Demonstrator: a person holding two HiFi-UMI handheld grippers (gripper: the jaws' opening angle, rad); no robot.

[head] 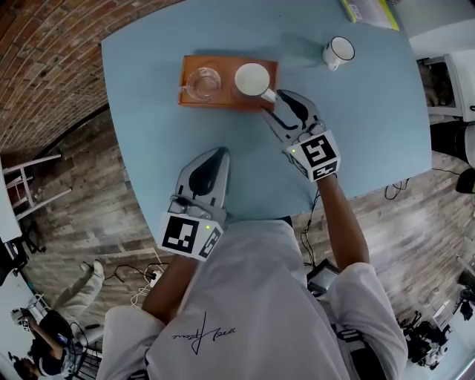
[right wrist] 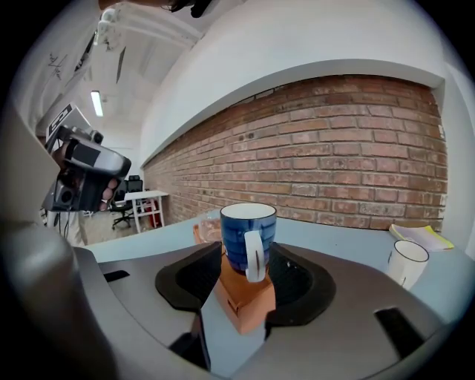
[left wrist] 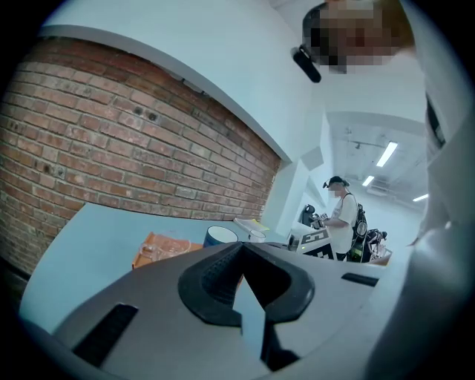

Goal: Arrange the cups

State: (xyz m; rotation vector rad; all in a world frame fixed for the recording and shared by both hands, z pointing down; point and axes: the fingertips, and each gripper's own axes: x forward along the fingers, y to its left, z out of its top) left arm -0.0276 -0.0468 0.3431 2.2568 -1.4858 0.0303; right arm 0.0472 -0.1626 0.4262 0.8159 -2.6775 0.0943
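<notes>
An orange tray (head: 226, 62) lies at the far middle of the blue table. On it stand a clear glass cup (head: 203, 82) and a blue mug (head: 252, 79) with a white inside. My right gripper (head: 277, 101) is open just in front of that mug, its jaws either side of the white handle (right wrist: 254, 256) without touching it. In the right gripper view the blue mug (right wrist: 247, 226) stands on the tray's corner (right wrist: 241, 300). A white mug (head: 338, 52) stands alone at the far right. My left gripper (head: 217, 153) is shut and empty near the table's front edge.
A yellow-edged book (head: 369, 11) lies at the table's far edge, beyond the white mug. The brick wall runs behind the table. A person (left wrist: 341, 215) stands at a counter far off in the left gripper view. White desks and chairs stand on the wooden floor around.
</notes>
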